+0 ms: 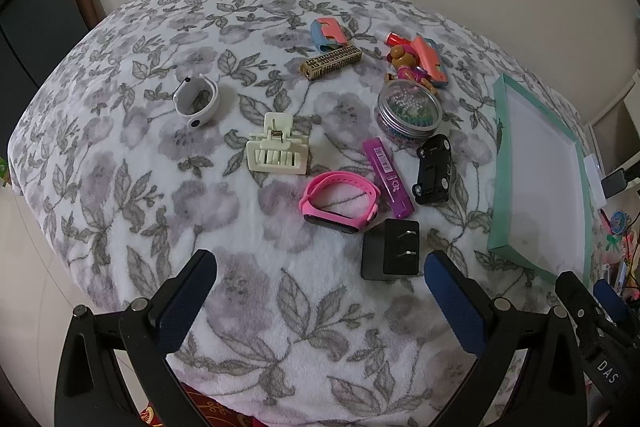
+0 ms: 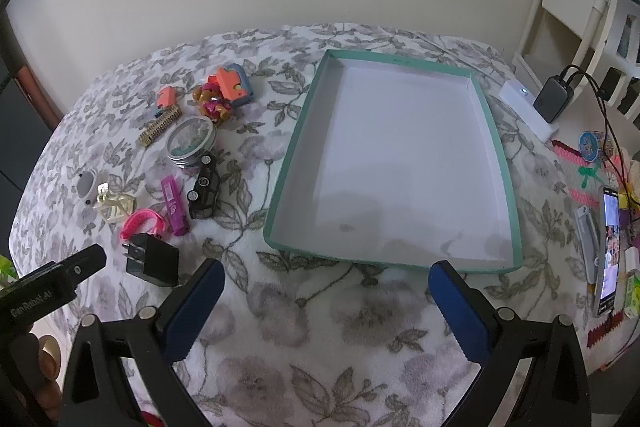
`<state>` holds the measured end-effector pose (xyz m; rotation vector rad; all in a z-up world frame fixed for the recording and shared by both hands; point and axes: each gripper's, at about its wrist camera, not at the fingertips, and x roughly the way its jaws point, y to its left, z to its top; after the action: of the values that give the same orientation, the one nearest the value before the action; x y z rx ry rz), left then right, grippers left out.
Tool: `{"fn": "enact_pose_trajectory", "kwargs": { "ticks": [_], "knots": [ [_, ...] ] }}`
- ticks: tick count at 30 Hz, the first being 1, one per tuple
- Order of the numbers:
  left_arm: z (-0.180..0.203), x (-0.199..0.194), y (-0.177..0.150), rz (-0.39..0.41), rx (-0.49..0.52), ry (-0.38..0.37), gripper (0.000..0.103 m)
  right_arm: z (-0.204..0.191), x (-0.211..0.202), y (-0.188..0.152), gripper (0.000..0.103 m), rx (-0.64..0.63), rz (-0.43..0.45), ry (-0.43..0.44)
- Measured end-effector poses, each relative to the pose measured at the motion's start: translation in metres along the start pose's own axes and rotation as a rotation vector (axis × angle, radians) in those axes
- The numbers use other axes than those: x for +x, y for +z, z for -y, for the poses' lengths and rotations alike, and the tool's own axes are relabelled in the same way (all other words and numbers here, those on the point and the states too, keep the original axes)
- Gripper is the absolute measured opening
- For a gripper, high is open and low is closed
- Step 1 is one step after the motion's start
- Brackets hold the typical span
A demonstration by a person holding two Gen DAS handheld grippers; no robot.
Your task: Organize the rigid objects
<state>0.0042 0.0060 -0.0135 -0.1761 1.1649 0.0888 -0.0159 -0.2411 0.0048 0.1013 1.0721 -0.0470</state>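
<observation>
We see the floral-covered table [image 2: 320, 327] carrying a teal tray [image 2: 496, 147], bare inside. Left of it lie a bead tin [image 1: 408, 111], black charger [image 1: 390, 255], toy car [image 1: 434, 169] and pink band [image 1: 340, 201]. Our left tool [image 1: 320, 263] and right tool [image 2: 326, 275] hover wide apart, gripping nothing.

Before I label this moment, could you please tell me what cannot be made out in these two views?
- Purple case print: too small, both views.
- White watch, right view: partly behind the hair clip.
- Tin contents: small and blurred behind its clear lid.
- Tray, left view: its near corner is hidden by the right gripper.
- Phone screen, right view: blurred at the edge.
</observation>
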Motion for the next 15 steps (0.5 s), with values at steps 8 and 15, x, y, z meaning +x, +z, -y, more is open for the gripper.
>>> {"fn": "enact_pose_trajectory", "kwargs": {
  "ticks": [8,15],
  "knots": [
    [-0.014,-0.001,0.009,0.021,-0.028,0.025,0.103,-0.005,0.001,0.005,0.103,-0.007,-0.003,0.028],
    [-0.049,-0.001,0.030,0.048,-0.118,0.016,0.103,-0.032,-0.002,0.021,0.103,-0.033,0.020,0.126]
  ]
}}
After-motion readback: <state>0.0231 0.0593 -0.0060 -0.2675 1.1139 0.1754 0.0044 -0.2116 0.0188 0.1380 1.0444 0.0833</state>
